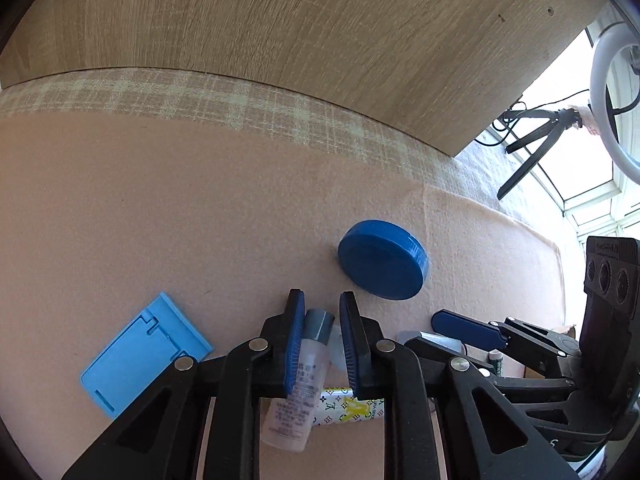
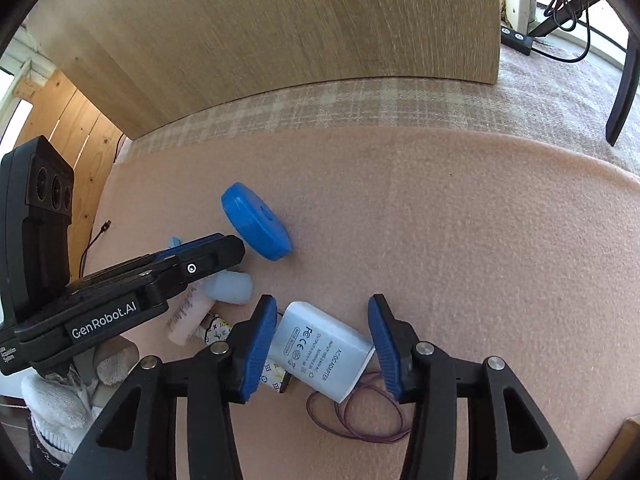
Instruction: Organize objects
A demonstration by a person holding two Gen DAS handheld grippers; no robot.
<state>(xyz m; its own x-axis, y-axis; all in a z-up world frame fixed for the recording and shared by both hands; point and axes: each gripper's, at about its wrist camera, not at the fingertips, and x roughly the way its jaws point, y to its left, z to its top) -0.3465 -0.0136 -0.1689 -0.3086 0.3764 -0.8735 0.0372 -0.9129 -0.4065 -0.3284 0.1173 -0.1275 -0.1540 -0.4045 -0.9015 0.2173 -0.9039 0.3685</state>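
Observation:
My left gripper (image 1: pixel 320 312) is open, its blue pads on either side of a small clear bottle (image 1: pixel 298 380) with a grey cap lying on the pink mat; the left pad touches it, the right pad stands apart. A patterned tube (image 1: pixel 348 408) lies under it. My right gripper (image 2: pixel 322 320) is open around a white AC adapter (image 2: pixel 320 352), pads close to both sides. A blue round lid (image 1: pixel 382 258) lies beyond both grippers, also in the right wrist view (image 2: pixel 256 222). The left gripper shows in the right wrist view (image 2: pixel 200 256).
A light blue flat stand (image 1: pixel 144 350) lies at left. A thin purple cord (image 2: pixel 356 416) loops by the adapter. A small pale blue cup (image 2: pixel 230 288) and a pink tube (image 2: pixel 186 318) lie nearby. A wooden panel (image 1: pixel 280 40) stands behind the mat (image 1: pixel 160 200).

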